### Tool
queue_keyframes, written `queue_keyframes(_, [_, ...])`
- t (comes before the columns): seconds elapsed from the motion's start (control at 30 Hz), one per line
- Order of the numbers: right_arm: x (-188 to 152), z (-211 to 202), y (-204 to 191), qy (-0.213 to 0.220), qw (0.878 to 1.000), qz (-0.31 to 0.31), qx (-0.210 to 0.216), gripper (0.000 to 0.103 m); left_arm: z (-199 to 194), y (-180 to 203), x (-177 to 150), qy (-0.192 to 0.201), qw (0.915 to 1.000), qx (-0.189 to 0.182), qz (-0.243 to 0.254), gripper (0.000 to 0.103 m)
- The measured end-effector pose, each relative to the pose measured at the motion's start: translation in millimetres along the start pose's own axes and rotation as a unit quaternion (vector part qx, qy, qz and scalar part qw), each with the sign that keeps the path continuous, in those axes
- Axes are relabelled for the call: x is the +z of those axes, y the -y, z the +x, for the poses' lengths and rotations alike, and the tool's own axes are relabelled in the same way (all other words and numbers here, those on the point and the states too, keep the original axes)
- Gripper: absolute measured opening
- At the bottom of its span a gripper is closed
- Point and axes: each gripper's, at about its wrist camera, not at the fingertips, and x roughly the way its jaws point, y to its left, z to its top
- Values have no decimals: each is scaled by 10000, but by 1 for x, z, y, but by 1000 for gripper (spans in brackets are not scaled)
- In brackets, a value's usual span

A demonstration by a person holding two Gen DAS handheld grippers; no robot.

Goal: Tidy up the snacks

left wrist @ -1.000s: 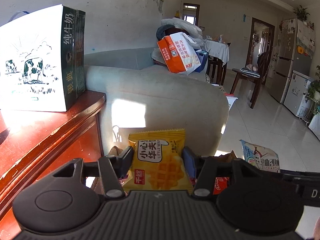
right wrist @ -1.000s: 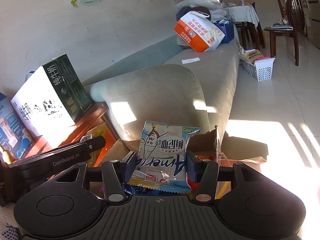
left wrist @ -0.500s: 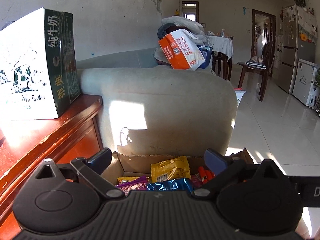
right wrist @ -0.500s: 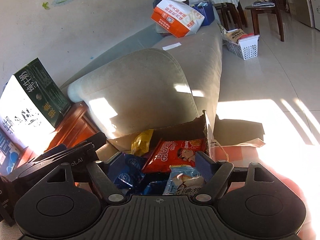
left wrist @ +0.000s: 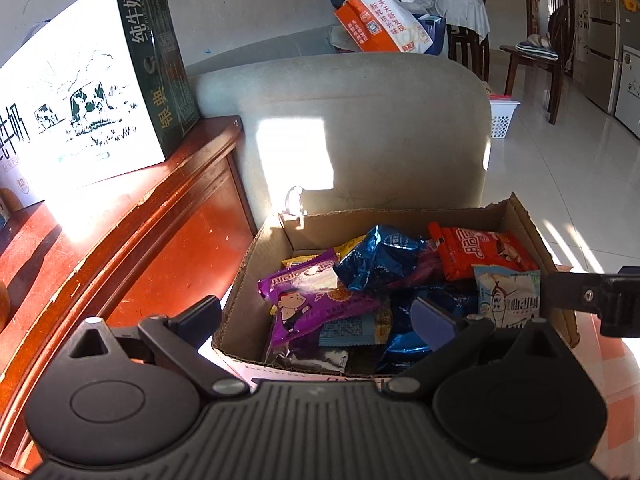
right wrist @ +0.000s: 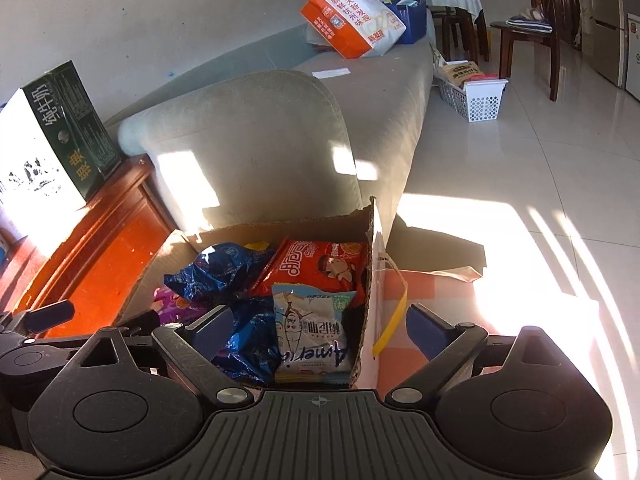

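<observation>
A cardboard box (left wrist: 400, 220) (right wrist: 370, 240) of snack packets sits on the floor beside the sofa. Inside lie a purple packet (left wrist: 312, 300), a blue foil packet (left wrist: 380, 256) (right wrist: 224, 268), a red packet (left wrist: 480, 252) (right wrist: 316, 268) and a pale blue fish-print packet (left wrist: 508, 296) (right wrist: 312, 332). My left gripper (left wrist: 316, 318) is open and empty over the box's near edge. My right gripper (right wrist: 320, 330) is open and empty above the fish-print packet; its side also shows in the left wrist view (left wrist: 592, 296).
A red wooden cabinet (left wrist: 120, 240) stands left of the box with a milk carton box (left wrist: 80, 92) on top. The grey sofa arm (left wrist: 360, 120) rises behind the box. An orange bag (right wrist: 352, 20) lies on the sofa. A white basket (right wrist: 476, 96) stands on the tiled floor.
Both grippers opened. The yellow waffle packet left my left gripper and the fish-print packet left my right gripper; it now lies in the box. Both views tilted down over it.
</observation>
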Motion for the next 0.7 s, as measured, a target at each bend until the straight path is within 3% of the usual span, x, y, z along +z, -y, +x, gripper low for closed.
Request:
queue_keyframes(0.23, [-11, 6, -10, -187, 9971, -579, -456, 99, 8, 2, -14, -343, 9994, -11, -98, 101])
queue_keyframes(0.7, [-14, 14, -10, -228, 9955, -613, -683, 99, 13, 11, -19, -586, 9981, -32, -193, 101])
